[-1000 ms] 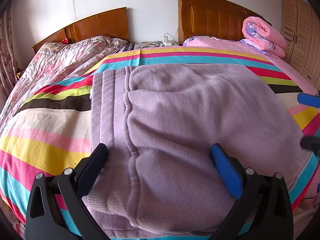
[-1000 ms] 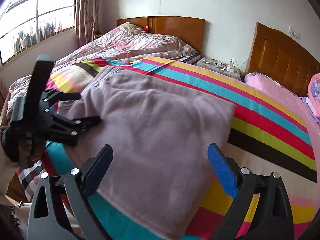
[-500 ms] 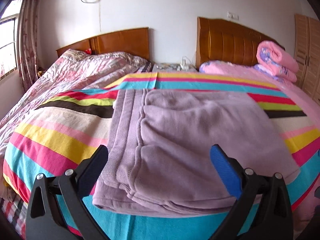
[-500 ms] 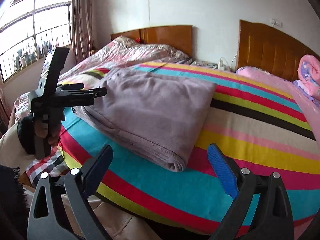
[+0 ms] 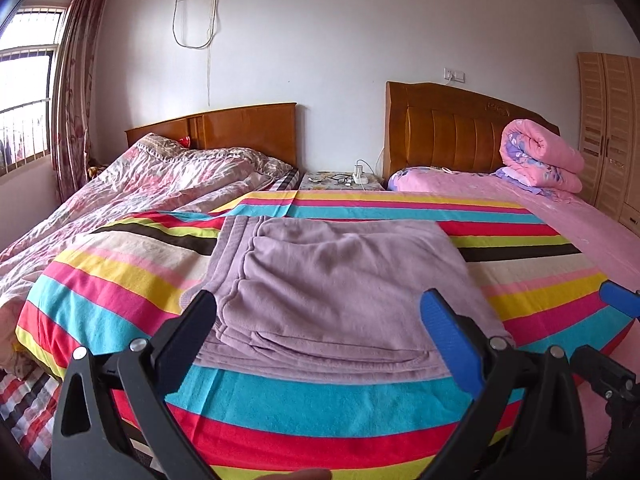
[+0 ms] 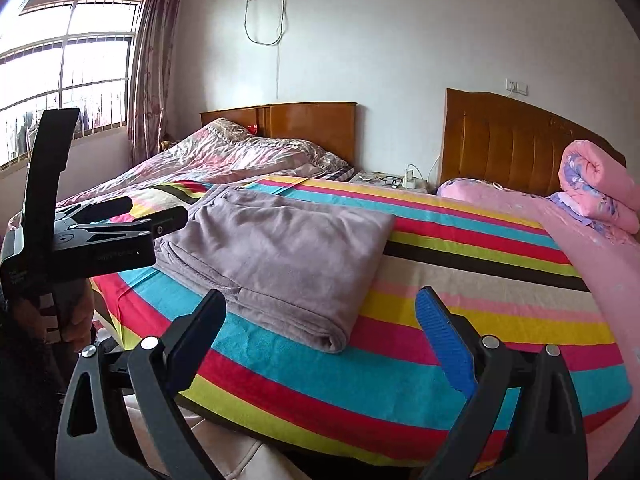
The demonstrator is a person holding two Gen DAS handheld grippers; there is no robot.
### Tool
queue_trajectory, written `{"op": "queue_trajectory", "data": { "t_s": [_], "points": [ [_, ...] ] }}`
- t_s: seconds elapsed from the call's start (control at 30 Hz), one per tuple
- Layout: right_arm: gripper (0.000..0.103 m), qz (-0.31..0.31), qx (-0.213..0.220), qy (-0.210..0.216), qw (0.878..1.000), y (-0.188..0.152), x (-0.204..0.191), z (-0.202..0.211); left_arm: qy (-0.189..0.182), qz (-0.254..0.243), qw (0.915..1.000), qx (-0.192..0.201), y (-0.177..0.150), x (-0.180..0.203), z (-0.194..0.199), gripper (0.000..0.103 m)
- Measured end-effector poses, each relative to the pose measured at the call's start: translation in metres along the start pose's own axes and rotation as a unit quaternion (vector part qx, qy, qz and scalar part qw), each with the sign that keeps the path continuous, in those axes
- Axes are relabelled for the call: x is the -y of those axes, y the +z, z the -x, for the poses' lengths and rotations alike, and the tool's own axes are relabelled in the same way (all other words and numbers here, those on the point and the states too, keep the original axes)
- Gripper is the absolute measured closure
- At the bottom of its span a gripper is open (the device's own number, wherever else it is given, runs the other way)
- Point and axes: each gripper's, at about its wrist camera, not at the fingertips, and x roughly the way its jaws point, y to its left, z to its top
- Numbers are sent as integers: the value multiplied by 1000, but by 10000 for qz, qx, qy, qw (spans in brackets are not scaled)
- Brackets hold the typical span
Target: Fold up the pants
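As the pants lie folded flat on the bed at 12 o'clock, folding appears complete; left gripper and right gripper jaws apart, empty.

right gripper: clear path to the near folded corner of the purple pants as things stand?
Probably yes. The right gripper is open and empty, and the pants lie flat on the striped sheet with the near corner exposed ahead. The left gripper sits off at the waistband side, not between.
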Motion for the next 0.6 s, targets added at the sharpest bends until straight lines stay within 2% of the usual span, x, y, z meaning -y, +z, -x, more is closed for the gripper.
{"op": "queue_trajectory", "data": {
  "t_s": [0.6],
  "points": [
    [11,-58,-91,-23,9999,-5,-3,-4,75,117,9998,109,-2,-8,6,1]
  ]
}}
